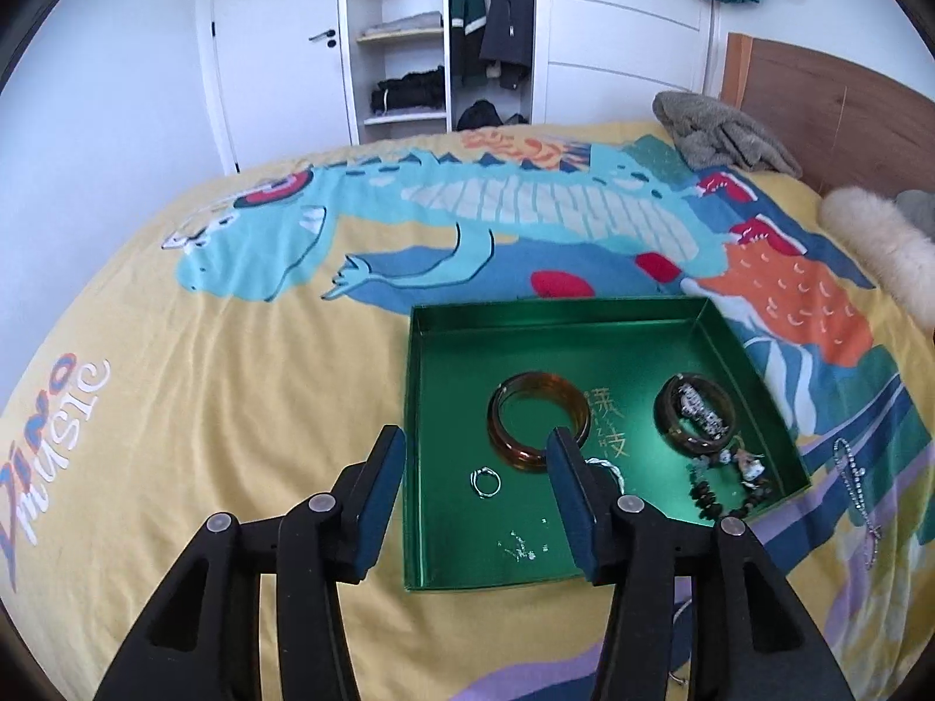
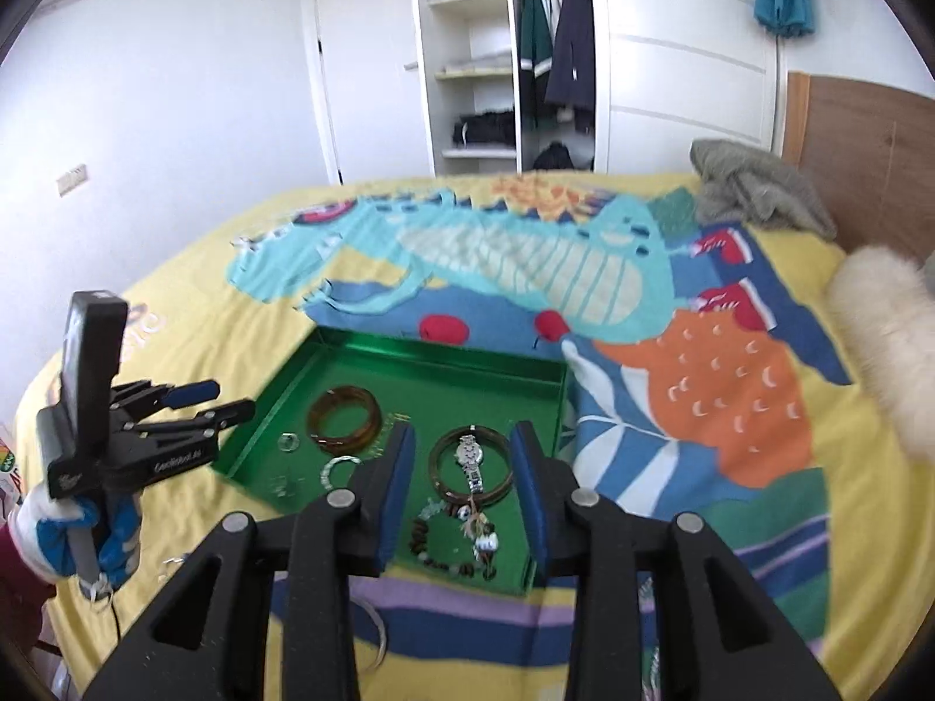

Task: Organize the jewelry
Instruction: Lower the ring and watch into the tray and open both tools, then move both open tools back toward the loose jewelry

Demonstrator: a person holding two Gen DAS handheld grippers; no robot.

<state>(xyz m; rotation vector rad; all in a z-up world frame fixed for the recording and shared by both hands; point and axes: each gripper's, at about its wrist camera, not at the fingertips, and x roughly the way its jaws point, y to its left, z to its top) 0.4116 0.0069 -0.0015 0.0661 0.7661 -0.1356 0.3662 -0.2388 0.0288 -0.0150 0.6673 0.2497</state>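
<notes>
A green tray (image 1: 432, 350) lies on the bed and also shows in the right wrist view (image 2: 269, 409). In it lie an amber bangle (image 1: 502, 444), a dark bangle (image 1: 663, 415) with a silver watch (image 1: 698, 406) across it, a silver ring (image 1: 485, 482), a bead bracelet (image 1: 724, 493) and a small chain (image 1: 523, 549). My left gripper (image 1: 476, 493) is open and empty over the tray's near left part. My right gripper (image 2: 464, 493) is open and empty above the dark bangle (image 2: 444, 482) and watch (image 2: 470, 458). The left gripper also shows in the right wrist view (image 2: 213, 400).
A silver chain (image 1: 856, 485) lies on the dinosaur bedspread (image 1: 234, 385) right of the tray. A thin silver hoop (image 2: 377, 637) lies on the cover in front of the tray. A grey blanket (image 1: 719, 131), a fluffy pillow (image 1: 876, 245) and the wooden headboard (image 1: 830, 99) are at the far right. An open wardrobe (image 1: 444, 35) stands behind the bed.
</notes>
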